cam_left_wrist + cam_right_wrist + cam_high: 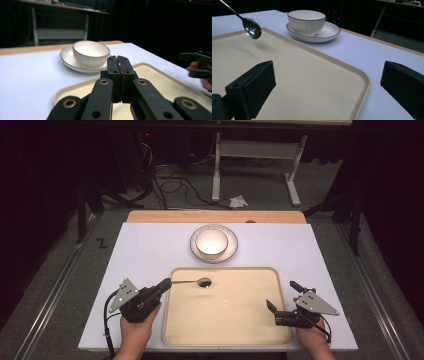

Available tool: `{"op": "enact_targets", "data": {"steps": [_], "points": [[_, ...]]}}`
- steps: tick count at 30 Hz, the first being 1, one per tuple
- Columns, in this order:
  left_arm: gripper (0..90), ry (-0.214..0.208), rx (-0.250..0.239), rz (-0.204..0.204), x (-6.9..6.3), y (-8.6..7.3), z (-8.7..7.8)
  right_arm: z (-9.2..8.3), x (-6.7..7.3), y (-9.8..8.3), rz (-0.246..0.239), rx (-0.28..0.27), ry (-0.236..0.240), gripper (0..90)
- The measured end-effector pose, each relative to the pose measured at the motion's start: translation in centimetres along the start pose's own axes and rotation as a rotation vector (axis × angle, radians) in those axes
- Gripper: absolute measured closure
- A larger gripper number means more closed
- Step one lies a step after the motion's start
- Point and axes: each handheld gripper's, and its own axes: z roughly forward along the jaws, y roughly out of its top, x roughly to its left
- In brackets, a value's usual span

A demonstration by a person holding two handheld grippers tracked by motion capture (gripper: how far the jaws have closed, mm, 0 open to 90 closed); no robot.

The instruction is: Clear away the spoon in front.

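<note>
High view: I see my left gripper [164, 285] at about 8 o'clock on the table, clamped on the handle of a metal spoon [192, 282]. The spoon's bowl hangs over the far left part of a beige tray [280, 320], near its 11 o'clock corner. A white bowl [212, 242] sits in a saucer [231, 251] at 12 o'clock, beyond the tray. My right gripper [282, 296] rests at 4 o'clock by the tray's right rim, jaws apart, holding nothing.

My worry here: the grip is far out on a thin handle, so the spoon could pivot or slip in the pads and drop with a clatter onto the tray. If I carry it toward the bowl too low, its tip could catch the tray's raised rim or knock the saucer.

Left gripper view: the two black jaws stand pressed together straight ahead, with only a thin sliver between them where I judge the handle sits; the handle itself is too slim to make out. The bowl [91, 53] and saucer [67, 58] lie at 11 o'clock, the tray [160, 80] beneath. The other gripper [200, 65] shows at 3 o'clock.

Right gripper view: my jaws stand wide apart at 8 and 4 o'clock, touching nothing. The spoon [251, 28] hovers at 10 o'clock, clear above the tray [312, 82], casting a soft shadow. Bowl [306, 22] and saucer [329, 31] sit at 12 o'clock.
</note>
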Motion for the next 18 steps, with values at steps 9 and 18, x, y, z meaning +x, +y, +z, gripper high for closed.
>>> {"op": "enact_targets", "data": {"steps": [9,18], "points": [[89.6,-0.066,0.012,-0.131,1.4,-1.0,0.5,0.1,0.1,-0.1,-0.004,0.008,0.0,0.4],[89.5,-0.138,0.063,-0.265,2.2,-2.5,1.7,0.2,0.0,-0.1,-0.007,0.009,0.004,0.4]]}}
